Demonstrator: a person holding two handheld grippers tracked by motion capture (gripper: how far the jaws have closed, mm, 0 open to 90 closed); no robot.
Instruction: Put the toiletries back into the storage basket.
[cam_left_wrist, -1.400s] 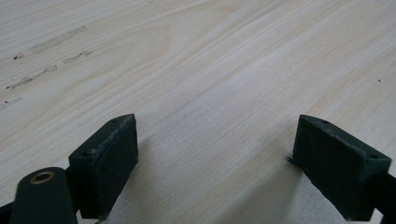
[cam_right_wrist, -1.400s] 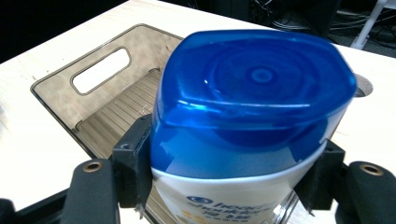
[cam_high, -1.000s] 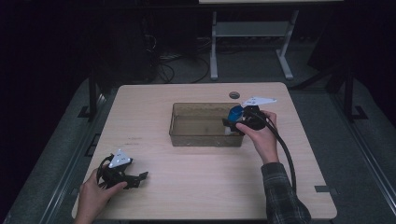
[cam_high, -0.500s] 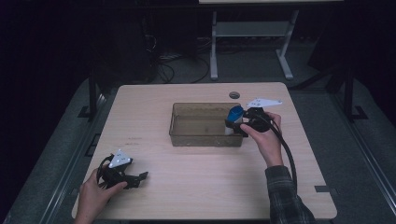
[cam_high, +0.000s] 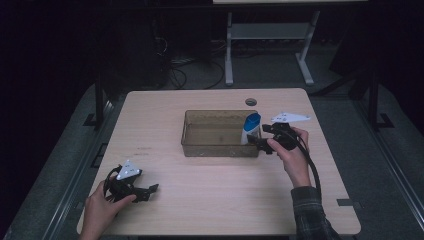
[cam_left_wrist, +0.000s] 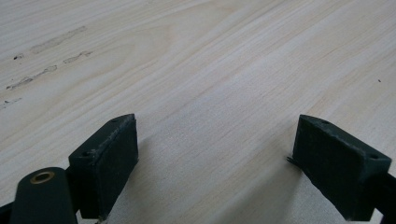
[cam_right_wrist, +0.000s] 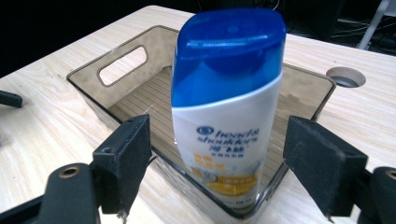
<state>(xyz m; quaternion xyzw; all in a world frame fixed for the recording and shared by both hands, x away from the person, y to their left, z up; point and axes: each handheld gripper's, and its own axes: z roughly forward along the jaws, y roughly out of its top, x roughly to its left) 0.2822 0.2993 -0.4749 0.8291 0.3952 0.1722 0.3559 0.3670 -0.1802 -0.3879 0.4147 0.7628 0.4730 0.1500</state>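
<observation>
A white shampoo bottle (cam_high: 251, 129) with a blue cap stands upright at the right end of a clear brown plastic bin (cam_high: 215, 150) in the middle of the table. My right gripper (cam_high: 257, 142) is open just right of the bin. In the right gripper view the bottle (cam_right_wrist: 229, 107) stands between the spread jaws of the right gripper (cam_right_wrist: 223, 163), with a gap on each side, inside the bin (cam_right_wrist: 79, 77). My left gripper (cam_high: 150, 190) rests open on the table at the front left. Bare wood lies between the jaws of the left gripper (cam_left_wrist: 215, 158).
The light wooden table (cam_high: 225, 200) has a round cable hole (cam_high: 251, 102) behind the bin. Dark floor, cables and a white frame leg (cam_high: 229, 50) lie beyond the far edge. The bin holds nothing besides the bottle.
My right gripper has let go of the bottle and drawn back a little to the right; the bottle now stands in the bin. The left gripper has not moved.
</observation>
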